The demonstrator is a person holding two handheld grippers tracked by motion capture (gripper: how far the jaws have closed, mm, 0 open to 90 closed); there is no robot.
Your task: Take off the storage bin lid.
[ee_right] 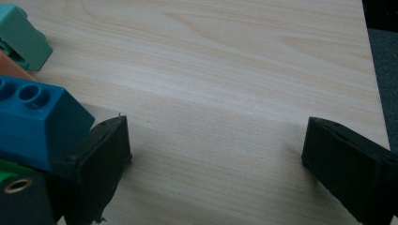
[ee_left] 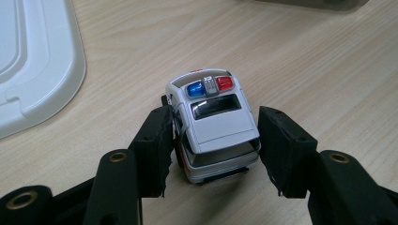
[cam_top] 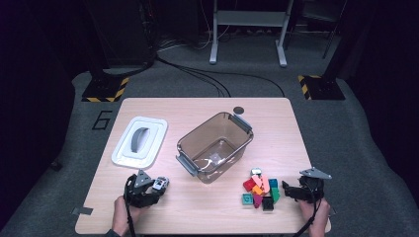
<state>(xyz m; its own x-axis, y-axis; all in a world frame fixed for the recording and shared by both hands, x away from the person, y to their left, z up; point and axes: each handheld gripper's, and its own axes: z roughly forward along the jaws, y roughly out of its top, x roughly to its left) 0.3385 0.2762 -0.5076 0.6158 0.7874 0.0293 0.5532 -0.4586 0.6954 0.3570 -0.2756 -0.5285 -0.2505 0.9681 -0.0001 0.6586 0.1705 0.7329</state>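
Toy police car (ee_left: pixel 213 129) on tabletop (ee_left: pixel 305 61), upright, long axis along left tool (ee_left: pixel 213 145), light bar end pointing away, pads pinching its flanks, right tool (ee_right: pixel 216 159) spread.

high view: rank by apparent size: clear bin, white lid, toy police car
1. Clear bin, largest.
2. White lid, a bit smaller in footprint.
3. Toy police car, by far the smallest, between the left gripper's jaws.
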